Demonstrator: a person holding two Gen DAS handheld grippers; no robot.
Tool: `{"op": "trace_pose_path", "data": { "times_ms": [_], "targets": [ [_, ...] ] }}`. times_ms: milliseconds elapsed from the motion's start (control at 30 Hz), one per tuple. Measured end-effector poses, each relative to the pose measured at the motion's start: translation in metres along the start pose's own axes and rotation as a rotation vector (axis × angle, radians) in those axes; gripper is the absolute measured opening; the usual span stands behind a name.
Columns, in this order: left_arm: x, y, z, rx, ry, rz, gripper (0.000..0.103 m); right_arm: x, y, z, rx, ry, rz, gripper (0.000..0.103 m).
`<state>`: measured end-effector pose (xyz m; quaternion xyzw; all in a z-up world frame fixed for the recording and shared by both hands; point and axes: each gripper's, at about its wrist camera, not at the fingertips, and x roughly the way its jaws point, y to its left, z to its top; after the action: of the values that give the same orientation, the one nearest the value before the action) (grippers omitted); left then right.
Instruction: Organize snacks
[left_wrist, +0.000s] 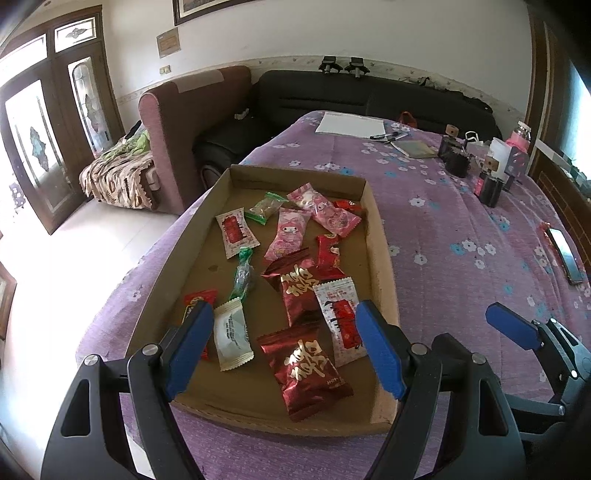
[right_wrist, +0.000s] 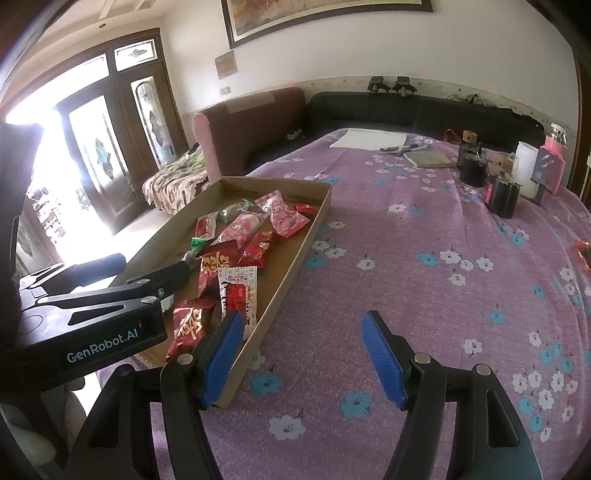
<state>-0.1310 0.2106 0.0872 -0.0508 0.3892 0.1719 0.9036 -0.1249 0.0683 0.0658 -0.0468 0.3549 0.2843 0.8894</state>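
The left gripper (left_wrist: 284, 321) hovered over the near end of the tray (left_wrist: 376, 236), its blue pads spread wide with nothing pinched between them. Below that gap lay a dark red foil packet (left_wrist: 306, 369) with gold script, and a white packet (left_wrist: 233, 338) just left of it. The right gripper (right_wrist: 301, 332) stood to the right of the tray above the purple flowered cloth (right_wrist: 424, 280), also spread and empty, its left pad close by the tray's right wall.

The tray was a shallow brown cardboard box holding loose wrapped snacks. Toward the middle lay a second red foil packet (left_wrist: 297, 291), partly overlapped by a white packet with red print (left_wrist: 340, 319), and a green twisted wrapper (left_wrist: 243, 275) to the left. Farther in were a small red packet (left_wrist: 328, 250), two pink cartoon packets (left_wrist: 286, 236) and (left_wrist: 334, 218), another white and red packet (left_wrist: 236, 234) and a clear green-edged one (left_wrist: 263, 209).

Beyond, on the far right of the cloth, stood dark jars (right_wrist: 471, 164) and a white cup (right_wrist: 526, 166).
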Motion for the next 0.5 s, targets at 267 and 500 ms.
{"op": "trace_pose_path", "data": {
  "times_ms": [267, 500],
  "targets": [
    [-0.007, -0.001, -0.002, -0.003, -0.009, -0.021, 0.08, -0.005, 0.003, -0.003, -0.011, -0.005, -0.017, 0.071],
    [-0.02, -0.001, -0.006, -0.005, -0.04, -0.028, 0.08, -0.013, 0.006, -0.006, -0.017, -0.016, -0.027, 0.072]
  ]
}}
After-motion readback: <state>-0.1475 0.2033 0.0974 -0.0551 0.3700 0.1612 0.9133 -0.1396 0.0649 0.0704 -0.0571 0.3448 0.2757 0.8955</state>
